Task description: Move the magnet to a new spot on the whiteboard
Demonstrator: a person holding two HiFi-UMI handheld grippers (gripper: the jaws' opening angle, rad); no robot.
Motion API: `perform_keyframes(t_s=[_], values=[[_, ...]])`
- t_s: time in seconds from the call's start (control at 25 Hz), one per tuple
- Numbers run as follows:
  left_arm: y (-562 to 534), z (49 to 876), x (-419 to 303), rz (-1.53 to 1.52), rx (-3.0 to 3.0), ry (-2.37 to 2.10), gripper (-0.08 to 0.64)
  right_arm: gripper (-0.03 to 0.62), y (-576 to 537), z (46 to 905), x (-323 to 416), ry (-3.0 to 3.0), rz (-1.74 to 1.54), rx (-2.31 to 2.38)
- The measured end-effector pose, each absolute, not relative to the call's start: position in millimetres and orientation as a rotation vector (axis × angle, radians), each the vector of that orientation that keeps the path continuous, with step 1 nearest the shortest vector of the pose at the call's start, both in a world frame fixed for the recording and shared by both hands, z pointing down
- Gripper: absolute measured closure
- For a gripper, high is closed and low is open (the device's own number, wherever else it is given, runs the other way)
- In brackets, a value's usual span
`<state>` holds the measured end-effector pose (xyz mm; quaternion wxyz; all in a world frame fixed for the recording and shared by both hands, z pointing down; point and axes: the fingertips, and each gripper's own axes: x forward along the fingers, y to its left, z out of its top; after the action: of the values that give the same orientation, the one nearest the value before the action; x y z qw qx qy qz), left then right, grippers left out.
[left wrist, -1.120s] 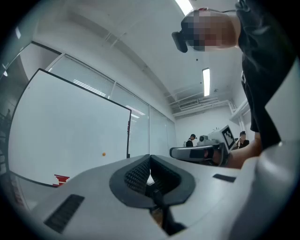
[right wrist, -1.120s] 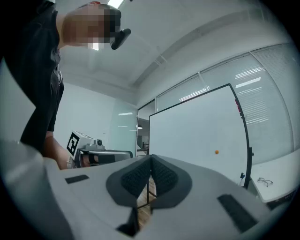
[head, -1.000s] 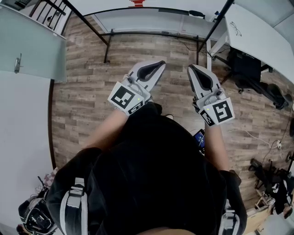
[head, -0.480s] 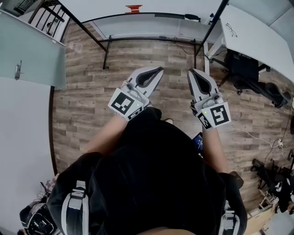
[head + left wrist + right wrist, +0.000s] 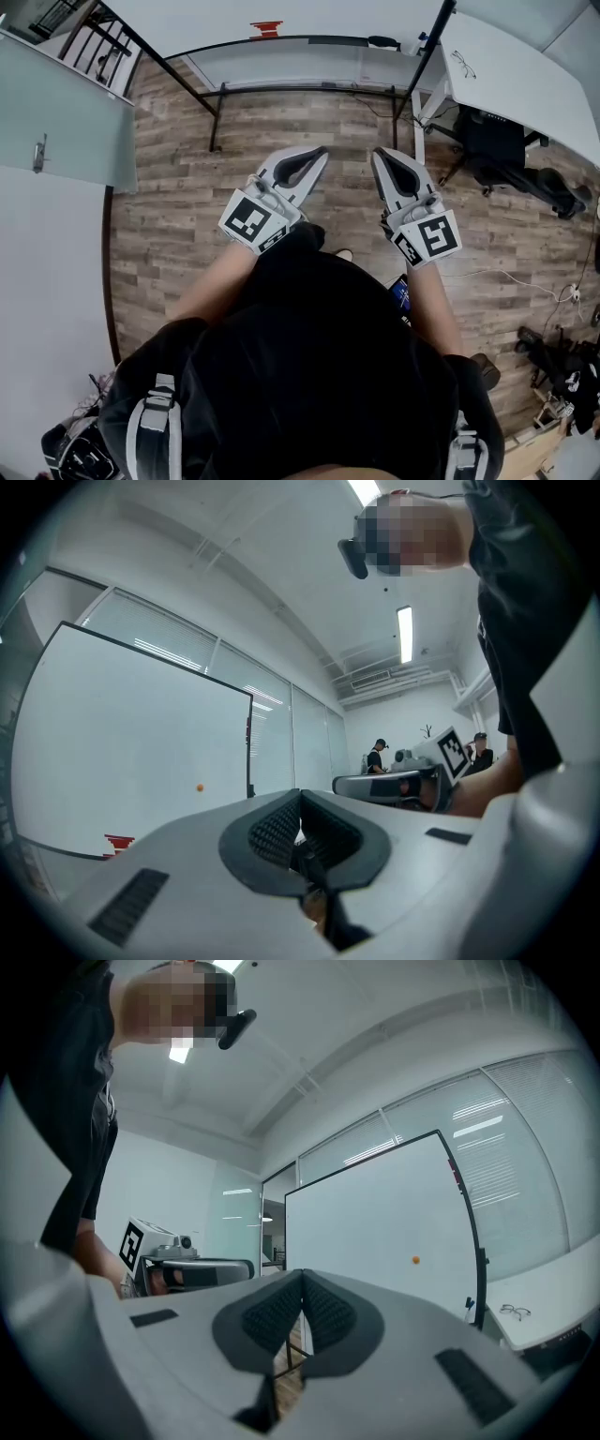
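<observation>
The whiteboard (image 5: 122, 752) stands ahead on a black frame, and its bottom edge and tray (image 5: 300, 42) lie at the top of the head view. A small orange magnet (image 5: 200, 787) sticks to the board, also seen as a dot, the magnet (image 5: 415, 1260), in the right gripper view. A red item (image 5: 266, 28) sits at the board's lower edge. My left gripper (image 5: 322, 150) and right gripper (image 5: 378, 152) are held side by side over the wooden floor, well short of the board. Both point at it, shut and empty.
The board's black stand legs (image 5: 217, 112) reach onto the floor ahead. A white desk (image 5: 516, 66) and a black chair (image 5: 497, 141) stand at the right, a glass door (image 5: 56, 103) at the left. Cables (image 5: 553, 295) lie at the right. People (image 5: 377, 755) stand far off.
The whole head view has slid downward a little, so more of the board's lower edge shows. Both grippers keep their pose side by side, still shut.
</observation>
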<state>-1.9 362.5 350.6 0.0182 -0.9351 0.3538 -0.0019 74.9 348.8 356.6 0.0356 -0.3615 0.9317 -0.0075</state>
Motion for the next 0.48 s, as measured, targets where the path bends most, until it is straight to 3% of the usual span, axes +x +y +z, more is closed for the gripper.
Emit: perform_keyframes(t_s=[0.48], values=[[305, 357, -5, -0.012, -2.925, 1.050, 0.555, 0.592, 296, 367, 68, 2.886, -0.037, -1.127]])
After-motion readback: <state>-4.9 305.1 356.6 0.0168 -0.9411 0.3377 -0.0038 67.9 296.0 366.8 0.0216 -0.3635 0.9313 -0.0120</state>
